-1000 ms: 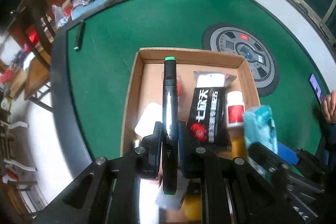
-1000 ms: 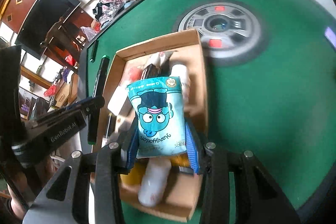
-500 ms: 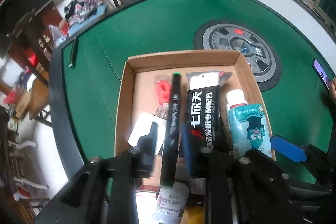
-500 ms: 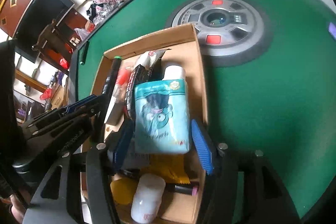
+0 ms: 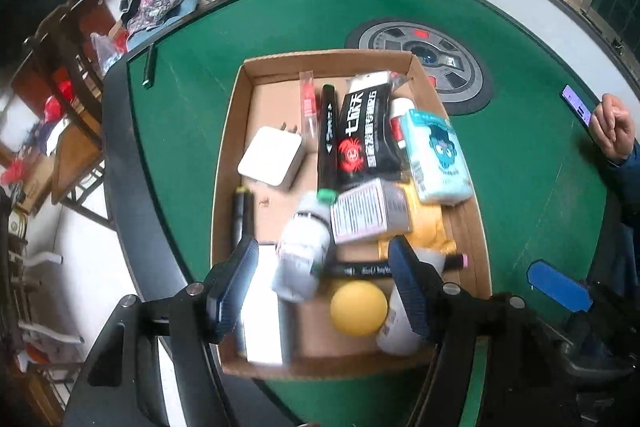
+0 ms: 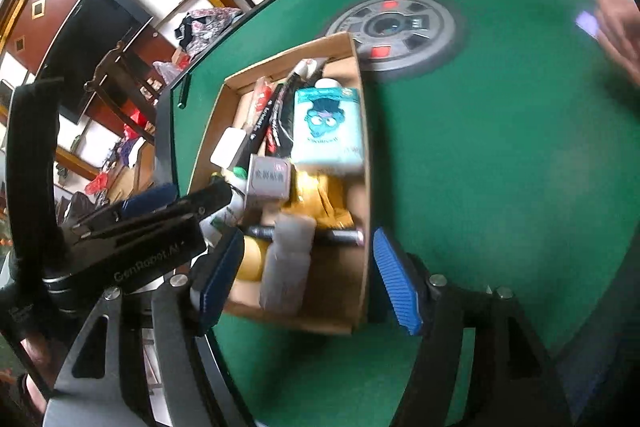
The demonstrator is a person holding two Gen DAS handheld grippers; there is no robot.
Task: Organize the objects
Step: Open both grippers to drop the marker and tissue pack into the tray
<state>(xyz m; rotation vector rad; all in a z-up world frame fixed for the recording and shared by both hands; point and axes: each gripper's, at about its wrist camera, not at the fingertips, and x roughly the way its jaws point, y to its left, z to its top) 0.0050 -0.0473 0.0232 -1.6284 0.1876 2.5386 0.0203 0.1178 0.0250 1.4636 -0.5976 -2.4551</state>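
**Both grippers gaping, nothing held**

The left gripper [image 5: 326, 287] is hovering with its blue-padded fingers [image 5: 236, 283] spread wide and nothing between them. The right gripper [image 6: 308, 279] is likewise hanging with jaws parted and empty, its pads [image 6: 394, 281] angled outward, sitting just beside the left one
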